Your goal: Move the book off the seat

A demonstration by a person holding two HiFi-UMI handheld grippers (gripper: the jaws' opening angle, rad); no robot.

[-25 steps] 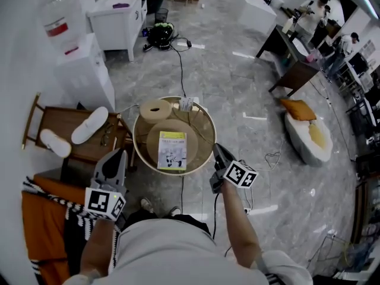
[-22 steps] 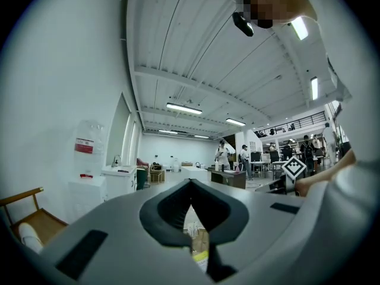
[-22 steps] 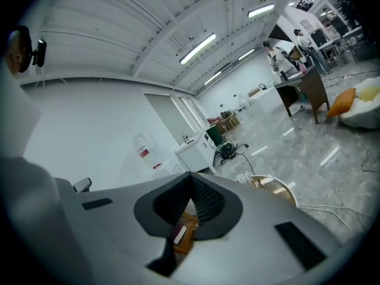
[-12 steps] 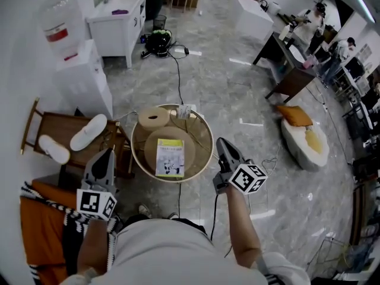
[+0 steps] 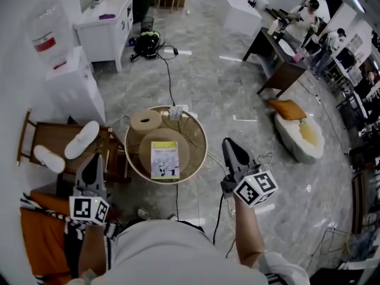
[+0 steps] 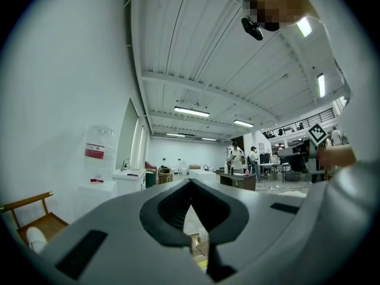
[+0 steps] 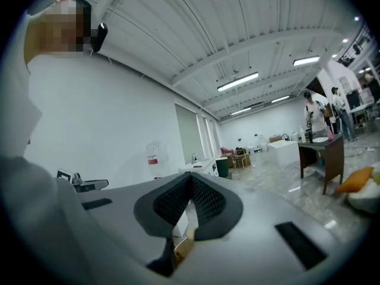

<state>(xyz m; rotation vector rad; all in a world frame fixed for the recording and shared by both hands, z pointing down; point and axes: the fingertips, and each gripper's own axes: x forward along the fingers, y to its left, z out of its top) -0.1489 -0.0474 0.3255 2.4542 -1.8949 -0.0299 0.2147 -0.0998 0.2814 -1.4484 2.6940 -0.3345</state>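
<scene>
The round seat (image 5: 184, 154) sits low between both arms, with the book (image 5: 165, 160) flat on its middle. The left claw (image 5: 92, 158) and right claw (image 5: 230, 144) hang level, clenched on nothing. The best move looks like dropping down, opening one wide and pinching the book's near edge.

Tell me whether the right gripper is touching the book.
Apart. The head view shows the right gripper out past the round table's rim, floor showing between it and the book.

A yellow-and-white book (image 5: 164, 160) lies flat, cover up, on the round tan seat (image 5: 184, 152).
</scene>
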